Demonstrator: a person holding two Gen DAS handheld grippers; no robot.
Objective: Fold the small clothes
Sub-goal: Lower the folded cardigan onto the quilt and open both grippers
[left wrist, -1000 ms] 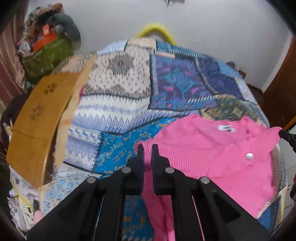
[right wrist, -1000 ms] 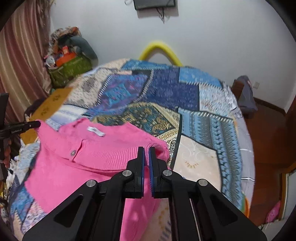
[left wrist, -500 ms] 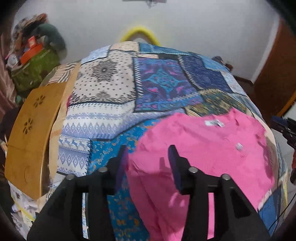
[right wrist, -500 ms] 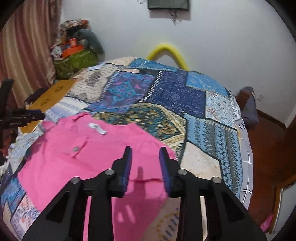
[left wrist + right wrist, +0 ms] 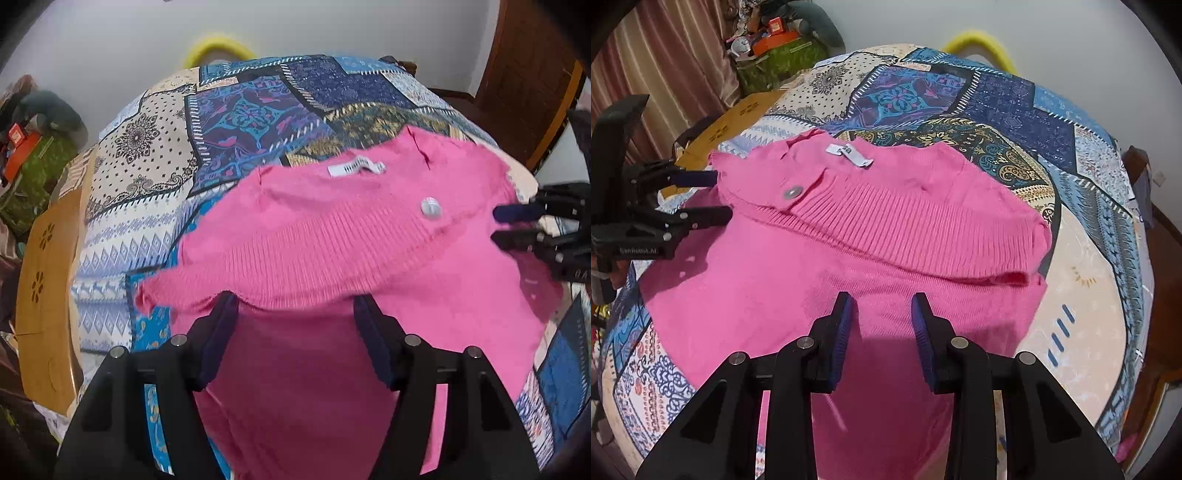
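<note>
- The left tongs (image 5: 293, 325) hang just above the pink cardigan (image 5: 332, 258), on its near side, and their jaws are opening; pink knit shows in the gap, but neither pad presses on it, so they hold nothing.
- The right tongs (image 5: 882, 325) also sit over the near part of the cardigan, jaws parted a modest way. Cloth lies below the gap, not pinched.
- The cardigan lies on the bed, spread over the patchwork bedspread (image 5: 240, 110). Its ribbed band (image 5: 923, 229) is turned down across the body as a fold, with the grey button (image 5: 791, 192) and the white label (image 5: 848, 154) on the far side of that band.
- Risk: the folded band looks loose at its right end (image 5: 1039, 254), where the edge curls up. If either tongs drags across the knit as it leaves, the fold could likely slide open.
- Risk: ribbed knit is stretchy and catches easily. A pad snagging a loop could pull the whole cardigan toward the bed's edge.
- Risk: a shallow pinch at the next grasp would probably take only the top layer, skewing the fold.
- Beyond the cardigan the bedspread runs to a yellow hoop (image 5: 979, 42) by the wall.
- Left of the cardigan, off the bed, stand a wooden board (image 5: 44, 280) and a cluttered green bag (image 5: 779, 61).
</note>
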